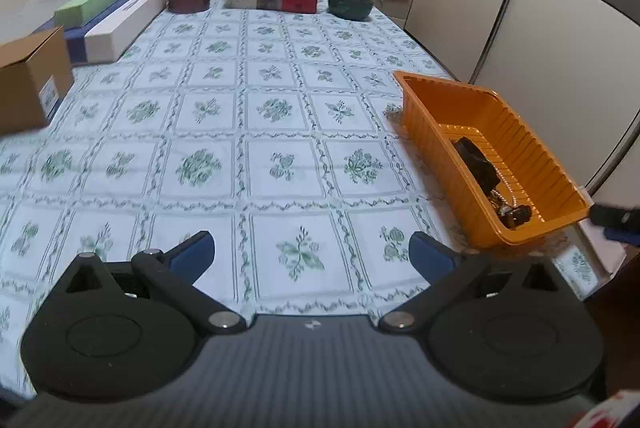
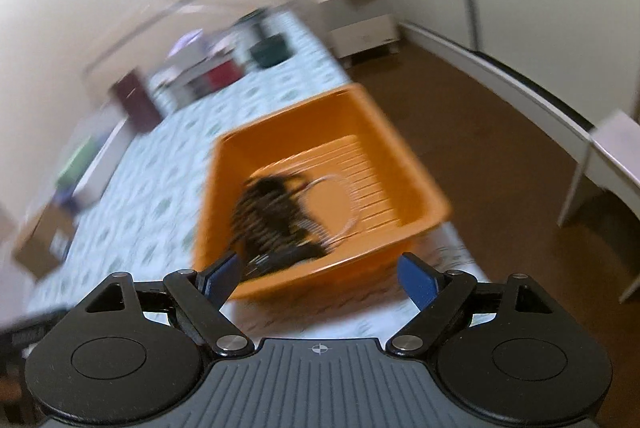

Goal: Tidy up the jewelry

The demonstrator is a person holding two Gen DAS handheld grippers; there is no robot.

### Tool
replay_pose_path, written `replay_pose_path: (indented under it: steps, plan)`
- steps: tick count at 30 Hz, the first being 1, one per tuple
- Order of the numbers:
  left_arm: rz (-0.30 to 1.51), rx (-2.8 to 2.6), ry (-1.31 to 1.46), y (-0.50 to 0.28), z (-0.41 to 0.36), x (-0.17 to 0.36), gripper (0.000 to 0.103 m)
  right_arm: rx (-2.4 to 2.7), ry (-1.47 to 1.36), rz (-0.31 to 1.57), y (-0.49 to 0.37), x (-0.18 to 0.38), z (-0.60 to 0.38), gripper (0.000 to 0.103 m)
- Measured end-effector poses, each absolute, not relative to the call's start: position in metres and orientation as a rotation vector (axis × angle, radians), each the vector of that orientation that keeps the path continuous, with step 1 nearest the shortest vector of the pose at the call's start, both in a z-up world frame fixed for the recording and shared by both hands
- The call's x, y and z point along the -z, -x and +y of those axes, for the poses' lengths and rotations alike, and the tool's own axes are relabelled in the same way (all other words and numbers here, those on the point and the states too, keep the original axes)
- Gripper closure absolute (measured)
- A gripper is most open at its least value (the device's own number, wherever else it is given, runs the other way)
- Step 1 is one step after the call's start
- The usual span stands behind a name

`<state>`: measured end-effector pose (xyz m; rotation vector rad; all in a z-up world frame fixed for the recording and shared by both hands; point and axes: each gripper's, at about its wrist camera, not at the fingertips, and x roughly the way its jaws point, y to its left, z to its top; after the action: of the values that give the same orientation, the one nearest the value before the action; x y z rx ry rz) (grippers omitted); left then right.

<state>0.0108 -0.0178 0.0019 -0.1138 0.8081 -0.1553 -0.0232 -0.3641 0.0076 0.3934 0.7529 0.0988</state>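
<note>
Blue-padded left gripper [image 1: 312, 254] hangs spread and empty above the floral tablecloth [image 1: 260, 108], with the ribbed orange plastic tray [image 1: 516, 224] at two o'clock. Dark tangled jewelry [image 2: 276, 216] lies inside the tray. The right gripper [image 2: 320, 278], also spread, seems to be swinging fast; a blurred approach could snag chains or shove the tray off the edge.
</note>
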Motion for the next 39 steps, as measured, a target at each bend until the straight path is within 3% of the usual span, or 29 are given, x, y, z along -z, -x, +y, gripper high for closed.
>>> replay_pose_path:
  steps: [16, 39]
  plan:
    - [0.867, 0.088, 0.081, 0.034, -0.009, 0.001, 0.001, -0.221, -0.152, 0.885, 0.025, 0.017, -0.271, 0.018]
    - [0.886, 0.057, 0.057, 0.034, -0.011, 0.007, 0.001, -0.259, -0.138, 0.919, 0.018, 0.022, -0.247, 0.018]
